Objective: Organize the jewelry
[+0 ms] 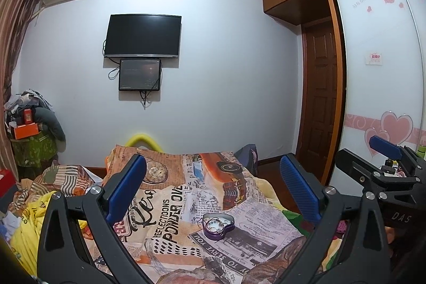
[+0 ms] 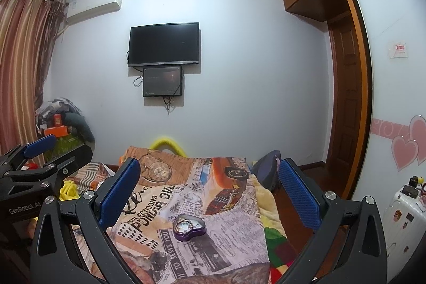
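Observation:
A purple heart-shaped tin (image 1: 218, 225) lies open on the newspaper-print bedspread (image 1: 170, 204), with silvery jewelry (image 1: 215, 225) inside it. The tin also shows in the right wrist view (image 2: 189, 227). My left gripper (image 1: 213, 185) is open and empty, held above and short of the tin. My right gripper (image 2: 209, 185) is open and empty, at about the same distance from the tin. Each gripper shows at the edge of the other's view: the right one (image 1: 386, 151) and the left one (image 2: 40, 145).
A bed fills the foreground, with yellow clothes (image 1: 24, 225) piled at its left. A TV (image 1: 143, 36) hangs on the far wall. A wardrobe with heart stickers (image 1: 378, 71) and a door (image 1: 319, 103) stand to the right. A white suitcase (image 2: 402, 214) is at far right.

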